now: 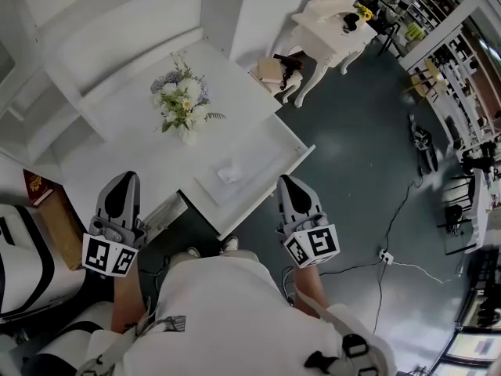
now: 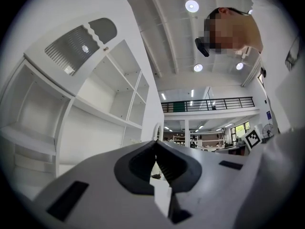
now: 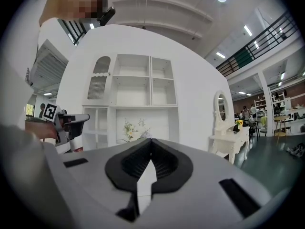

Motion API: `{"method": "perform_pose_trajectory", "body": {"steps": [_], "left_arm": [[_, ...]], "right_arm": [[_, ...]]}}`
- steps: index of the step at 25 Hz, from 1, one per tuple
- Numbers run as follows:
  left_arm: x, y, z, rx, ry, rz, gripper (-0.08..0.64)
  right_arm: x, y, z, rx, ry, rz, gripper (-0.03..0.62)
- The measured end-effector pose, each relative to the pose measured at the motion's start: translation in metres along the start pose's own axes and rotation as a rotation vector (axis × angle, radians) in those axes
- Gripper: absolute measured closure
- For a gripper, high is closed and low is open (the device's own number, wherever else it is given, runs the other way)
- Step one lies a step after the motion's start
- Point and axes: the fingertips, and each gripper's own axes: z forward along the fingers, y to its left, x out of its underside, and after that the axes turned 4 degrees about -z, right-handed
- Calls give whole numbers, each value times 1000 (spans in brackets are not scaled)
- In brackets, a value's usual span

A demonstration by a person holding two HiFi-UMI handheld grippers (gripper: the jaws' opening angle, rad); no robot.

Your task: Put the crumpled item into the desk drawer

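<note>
Hovering at left, the left gripper [image 1: 123,180] has jaws together, empty. The wad [image 1: 228,172] lies inside the open drawer [image 1: 258,155], ahead and between both grippers (apparently nearer the right one). The right gripper [image 1: 290,182] is likewise closed, empty.

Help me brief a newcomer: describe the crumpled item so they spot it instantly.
Start at the white desk with the flower bouquet. Its drawer stands pulled open at the near side. The crumpled item is the small white wad inside, the only thing lying in it.
</note>
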Motion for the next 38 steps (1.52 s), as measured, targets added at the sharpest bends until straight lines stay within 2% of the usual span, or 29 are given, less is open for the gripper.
{"method": "perform_pose_trajectory", "body": {"steps": [4, 11, 20, 26, 38], "left_arm": [[-1, 8, -5, -39, -7, 33, 543], [2, 14, -14, -44, -9, 56, 543], [6, 25, -23, -66, -9, 51, 543], [8, 24, -28, -47, -9, 59, 543], [10, 36, -44, -62, -10, 44, 543]], "right_arm": [[-1, 5, 0, 4, 3, 0, 583], [-2, 21, -4, 13, 4, 0, 583], [-7, 38, -13, 35, -5, -1, 583], [-4, 48, -21, 52, -4, -1, 583], [-3, 70, -23, 49, 8, -38, 583]]}}
